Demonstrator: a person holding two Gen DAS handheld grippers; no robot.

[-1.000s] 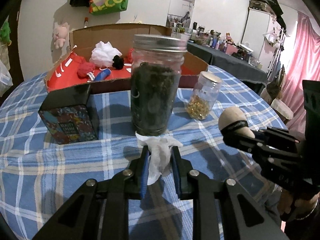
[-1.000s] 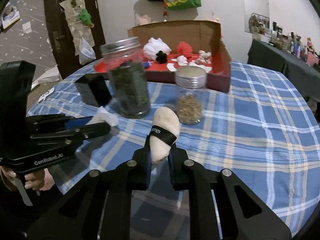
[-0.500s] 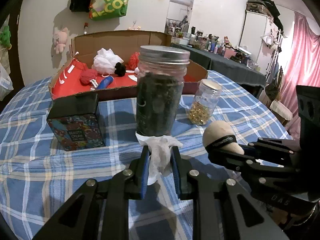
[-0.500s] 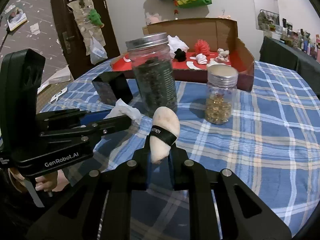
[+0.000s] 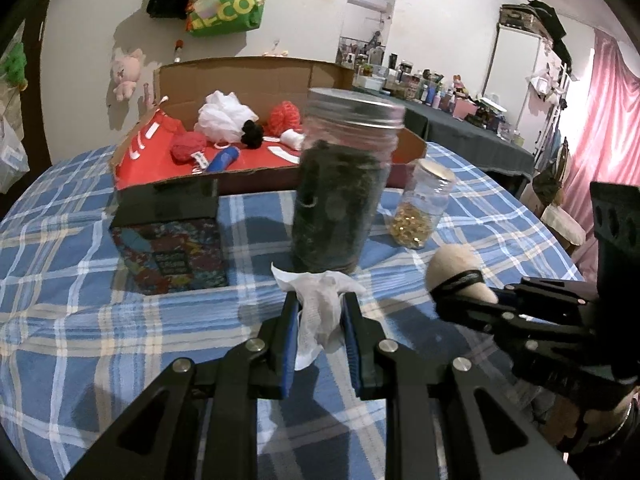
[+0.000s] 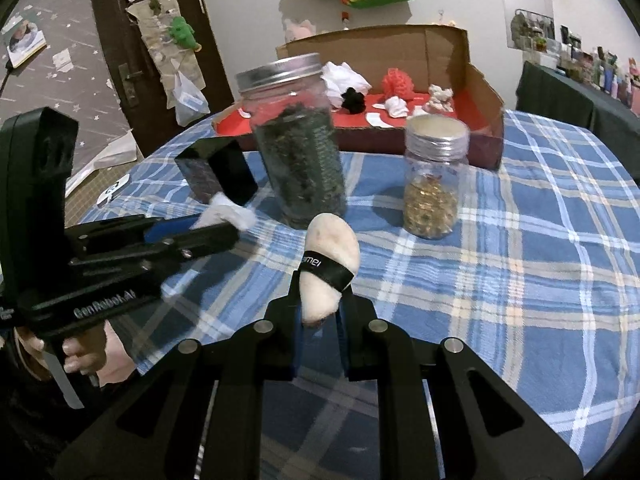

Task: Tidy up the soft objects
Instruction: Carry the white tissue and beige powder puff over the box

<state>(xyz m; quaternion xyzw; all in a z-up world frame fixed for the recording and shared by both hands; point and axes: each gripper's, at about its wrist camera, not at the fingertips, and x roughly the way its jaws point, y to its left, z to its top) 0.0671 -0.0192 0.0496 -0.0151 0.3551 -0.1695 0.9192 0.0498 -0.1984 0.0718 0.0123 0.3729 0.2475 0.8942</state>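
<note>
My left gripper [image 5: 319, 312] is shut on a crumpled white tissue [image 5: 318, 308], held above the checked tablecloth just in front of a tall jar of dark leaves [image 5: 340, 188]. My right gripper [image 6: 320, 304] is shut on a cream powder puff with a black band [image 6: 328, 264]. That puff [image 5: 458, 270] and the right gripper show at the right of the left wrist view. At the back of the table stands an open cardboard box with a red floor [image 5: 256, 160], holding white, red and black soft items.
A small jar of golden beads [image 5: 420, 210] stands right of the tall jar. A dark patterned box [image 5: 168, 236] sits on the left. The round table's blue checked cloth [image 6: 540, 260] stretches to the right. A hand [image 6: 92, 356] holds the left gripper.
Both grippers have risen slightly and edged toward the jars, still gripping the tissue and the puff. The right gripper has drifted closer to the left one.
</note>
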